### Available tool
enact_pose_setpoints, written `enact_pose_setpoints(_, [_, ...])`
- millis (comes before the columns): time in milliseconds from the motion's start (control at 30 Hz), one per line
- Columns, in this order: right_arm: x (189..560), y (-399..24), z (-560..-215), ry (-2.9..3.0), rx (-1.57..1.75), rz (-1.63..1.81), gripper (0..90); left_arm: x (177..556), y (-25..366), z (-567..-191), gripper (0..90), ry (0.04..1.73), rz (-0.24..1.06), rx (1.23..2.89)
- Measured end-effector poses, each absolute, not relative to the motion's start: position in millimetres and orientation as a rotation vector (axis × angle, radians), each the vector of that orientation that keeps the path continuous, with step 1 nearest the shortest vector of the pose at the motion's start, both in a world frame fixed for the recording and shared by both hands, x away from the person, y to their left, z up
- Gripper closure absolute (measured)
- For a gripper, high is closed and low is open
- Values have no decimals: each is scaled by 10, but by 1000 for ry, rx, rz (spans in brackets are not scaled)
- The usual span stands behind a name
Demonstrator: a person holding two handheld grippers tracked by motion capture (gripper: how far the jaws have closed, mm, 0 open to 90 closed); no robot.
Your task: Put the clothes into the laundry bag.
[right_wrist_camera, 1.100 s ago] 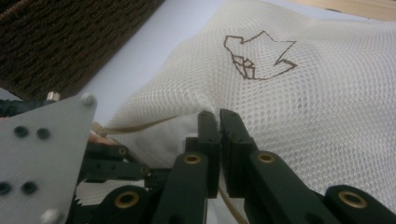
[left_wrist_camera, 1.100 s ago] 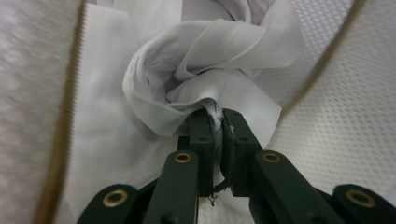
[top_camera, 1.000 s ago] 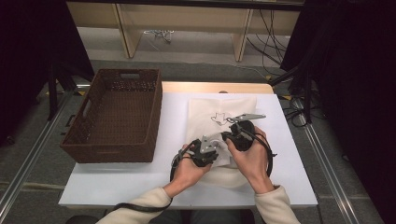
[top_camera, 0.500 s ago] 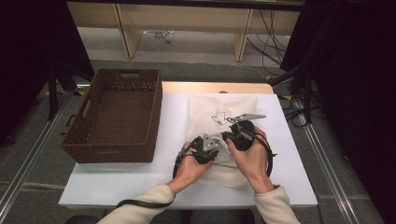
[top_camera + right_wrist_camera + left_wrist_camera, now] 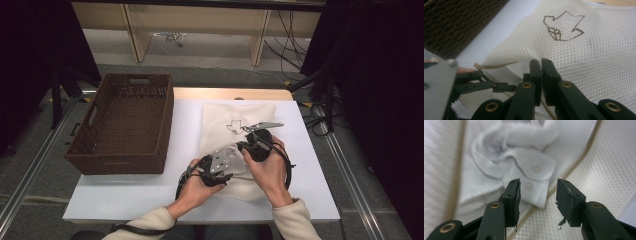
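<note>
**White shirt going into the mesh bag**

Right hand-held gripper (image 5: 541, 62) is clamped on the mesh bag (image 5: 584, 60) edge, probably to hold its mouth up. Left hand-held gripper (image 5: 537, 195) has just been opening, with nothing pinched now. The soft white shirt (image 5: 511, 162), 2 round buttons on its cuff, sits just ahead of it, inside the honeycomb-textured bag.

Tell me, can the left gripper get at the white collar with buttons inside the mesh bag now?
Probably yes. The left gripper has just been opening, its jaws apart with nothing between, directly before the white collar; the right gripper pinches the mesh bag open.
</note>
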State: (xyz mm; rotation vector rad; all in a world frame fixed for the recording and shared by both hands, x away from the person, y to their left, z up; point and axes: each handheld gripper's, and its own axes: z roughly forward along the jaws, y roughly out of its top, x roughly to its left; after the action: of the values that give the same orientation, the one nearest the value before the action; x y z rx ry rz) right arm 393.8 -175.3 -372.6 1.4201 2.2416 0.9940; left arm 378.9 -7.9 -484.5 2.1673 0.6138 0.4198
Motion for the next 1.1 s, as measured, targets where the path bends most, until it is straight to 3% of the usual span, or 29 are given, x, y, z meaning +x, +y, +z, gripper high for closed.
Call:
enact_pose_setpoints(133, [3944,-1748,-3733,2241,1426,998,885,3845,-102,-4926,557,616,432,2203])
enact_pose_setpoints(800, [3943,-1755,-3731,2253,1429,992,885,3928,-173,-4888,883,691,298,2179])
enact_pose_setpoints(1100, [3953,-1758,-3737,2248,1414,988,884,3935,-168,-4852,897,711,278,2141])
